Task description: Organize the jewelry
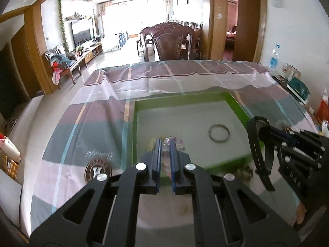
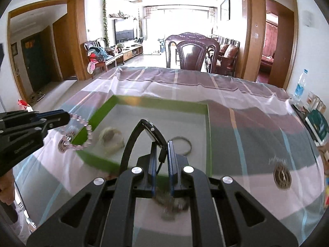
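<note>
Both wrist cameras sit low over the tabletop's [image 1: 98,111] near edge, facing the far edge and the room beyond. Both look closely into the green tray [image 1: 134,123] [image 2: 96,111] (each also catching the other's gripper at its side).

Matt black plastic gripper [image 2: 161,144] with shiny metal screws, glossy translucent pink bead bracelet [image 2: 82,132], black rubbery watch strap [image 1: 258,150], thin metal bangle [image 1: 219,133], matt green cardboard tray [image 2: 98,111], soft striped cloth [image 1: 92,127], polished dark wood chair [image 2: 192,51].
</note>
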Action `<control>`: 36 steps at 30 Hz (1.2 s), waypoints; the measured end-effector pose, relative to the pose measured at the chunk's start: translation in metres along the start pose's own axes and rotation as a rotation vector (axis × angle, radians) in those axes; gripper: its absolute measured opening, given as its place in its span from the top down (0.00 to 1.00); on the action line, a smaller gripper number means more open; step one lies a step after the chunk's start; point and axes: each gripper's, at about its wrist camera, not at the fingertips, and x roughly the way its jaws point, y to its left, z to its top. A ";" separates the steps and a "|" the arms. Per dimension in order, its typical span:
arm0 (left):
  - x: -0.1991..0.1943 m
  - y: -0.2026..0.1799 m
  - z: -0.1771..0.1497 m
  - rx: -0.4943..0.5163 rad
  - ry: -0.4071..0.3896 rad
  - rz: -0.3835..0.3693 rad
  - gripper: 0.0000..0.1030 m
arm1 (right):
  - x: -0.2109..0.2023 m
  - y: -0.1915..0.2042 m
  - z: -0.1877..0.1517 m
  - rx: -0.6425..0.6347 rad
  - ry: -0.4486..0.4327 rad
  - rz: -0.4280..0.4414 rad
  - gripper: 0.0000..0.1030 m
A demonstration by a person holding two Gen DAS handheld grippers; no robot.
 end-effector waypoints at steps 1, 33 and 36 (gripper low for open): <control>0.007 -0.001 0.006 -0.001 0.005 -0.007 0.92 | 0.009 -0.002 0.007 0.002 0.009 -0.006 0.90; 0.040 0.010 -0.106 -0.019 0.200 0.056 0.69 | 0.047 -0.063 -0.081 0.094 0.270 -0.062 0.59; 0.047 0.008 -0.117 -0.021 0.232 0.045 0.66 | 0.058 -0.056 -0.087 0.073 0.296 -0.058 0.59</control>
